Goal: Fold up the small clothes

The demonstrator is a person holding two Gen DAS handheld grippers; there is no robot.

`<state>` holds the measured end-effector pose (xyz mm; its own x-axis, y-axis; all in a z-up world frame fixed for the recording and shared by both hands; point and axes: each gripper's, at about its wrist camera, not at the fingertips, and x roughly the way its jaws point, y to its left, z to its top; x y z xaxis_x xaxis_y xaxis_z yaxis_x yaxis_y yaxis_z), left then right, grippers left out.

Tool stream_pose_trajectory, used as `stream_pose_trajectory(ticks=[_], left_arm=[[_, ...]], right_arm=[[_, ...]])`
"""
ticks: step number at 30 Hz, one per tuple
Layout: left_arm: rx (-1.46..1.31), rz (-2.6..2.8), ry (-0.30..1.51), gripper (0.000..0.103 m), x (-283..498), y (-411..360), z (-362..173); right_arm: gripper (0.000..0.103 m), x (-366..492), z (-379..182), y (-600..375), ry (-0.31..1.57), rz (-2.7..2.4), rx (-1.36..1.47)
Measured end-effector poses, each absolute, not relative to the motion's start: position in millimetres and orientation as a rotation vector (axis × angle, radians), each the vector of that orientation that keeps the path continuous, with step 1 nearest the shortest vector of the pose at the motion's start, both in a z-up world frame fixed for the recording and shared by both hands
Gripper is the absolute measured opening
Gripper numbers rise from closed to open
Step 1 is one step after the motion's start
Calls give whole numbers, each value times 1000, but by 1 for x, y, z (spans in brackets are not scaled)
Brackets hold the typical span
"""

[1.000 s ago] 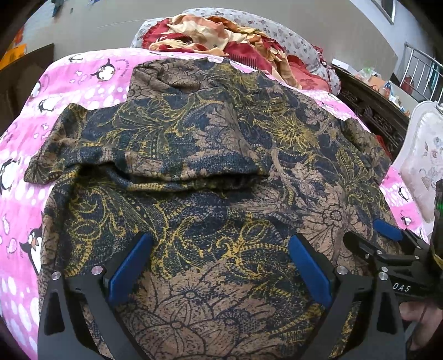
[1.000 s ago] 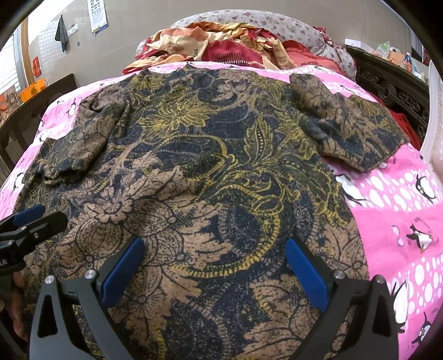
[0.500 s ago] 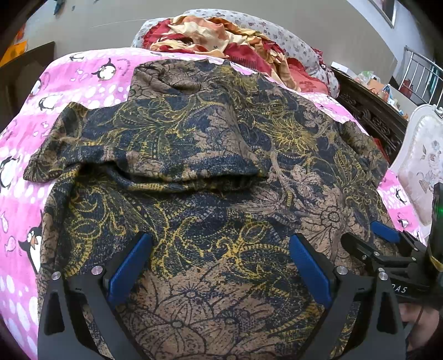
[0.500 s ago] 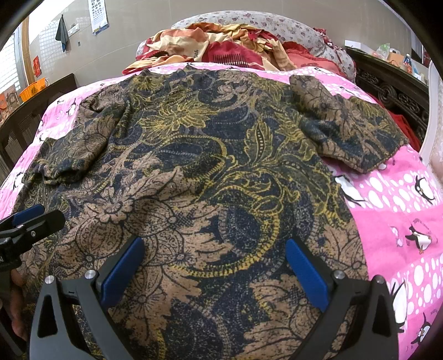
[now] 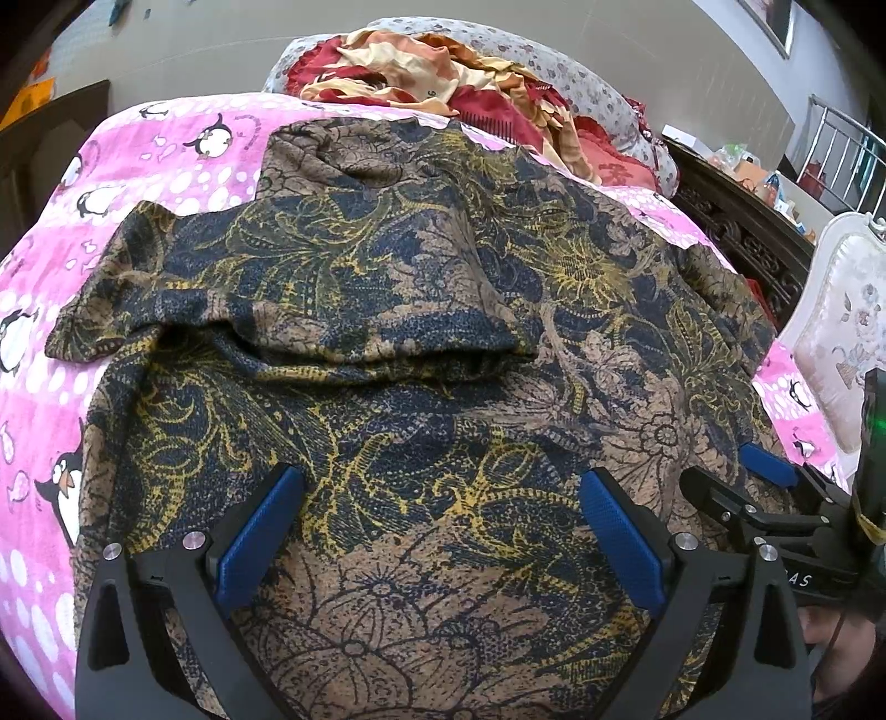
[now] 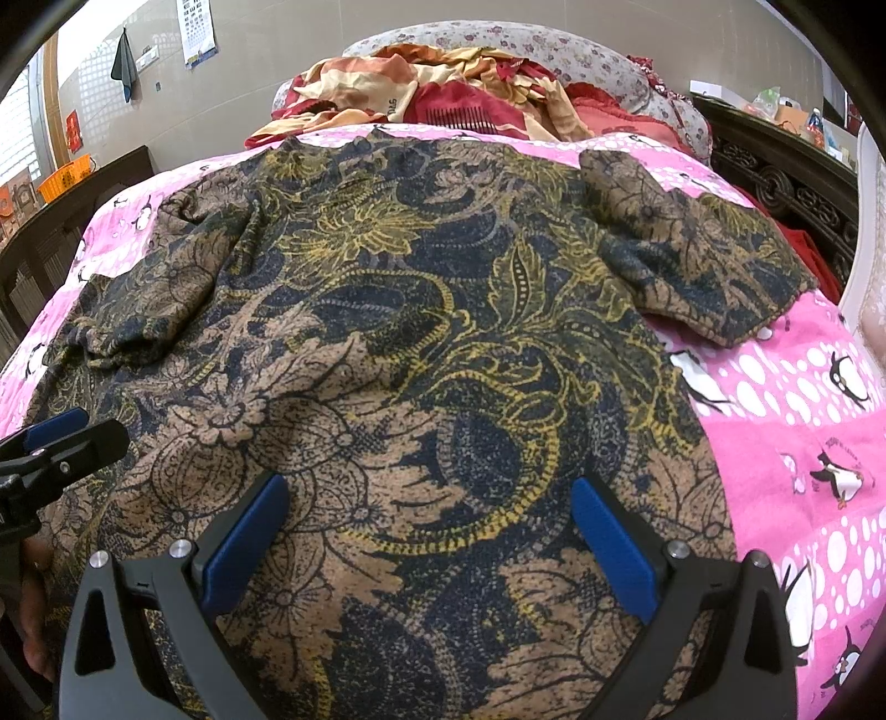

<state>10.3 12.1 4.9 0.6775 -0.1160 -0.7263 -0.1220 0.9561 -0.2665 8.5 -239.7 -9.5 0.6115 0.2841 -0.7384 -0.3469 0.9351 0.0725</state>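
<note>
A brown, navy and yellow floral shirt [image 5: 421, 354] lies spread on a pink penguin bedsheet [image 5: 183, 166]. Its left sleeve [image 5: 310, 310] is folded in over the body. In the right wrist view the shirt [image 6: 387, 343] fills the middle and its right sleeve [image 6: 703, 271] lies out flat on the sheet. My left gripper [image 5: 443, 520] is open and empty over the shirt's lower hem. My right gripper [image 6: 426, 526] is open and empty over the hem further right. The right gripper also shows in the left wrist view [image 5: 736, 482], and the left one in the right wrist view [image 6: 66, 437].
A heap of red and cream bedding [image 5: 443, 72] and a floral pillow [image 6: 526, 50] lie at the head of the bed. A dark carved wooden frame [image 6: 786, 183] and a white padded chair [image 5: 836, 332] stand to the right. A dark cabinet [image 6: 61, 238] stands left.
Both grippers have barely moved and stay open over the hem. The shirt lies as before.
</note>
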Motion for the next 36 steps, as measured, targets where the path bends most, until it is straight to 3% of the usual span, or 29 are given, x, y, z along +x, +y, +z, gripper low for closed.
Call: stream_pose_trajectory(ticks=[36], left_arm=[[-338,-13,819,85,8,14,6]], right_arm=[[103,8,-9,-240,847,366,-79]])
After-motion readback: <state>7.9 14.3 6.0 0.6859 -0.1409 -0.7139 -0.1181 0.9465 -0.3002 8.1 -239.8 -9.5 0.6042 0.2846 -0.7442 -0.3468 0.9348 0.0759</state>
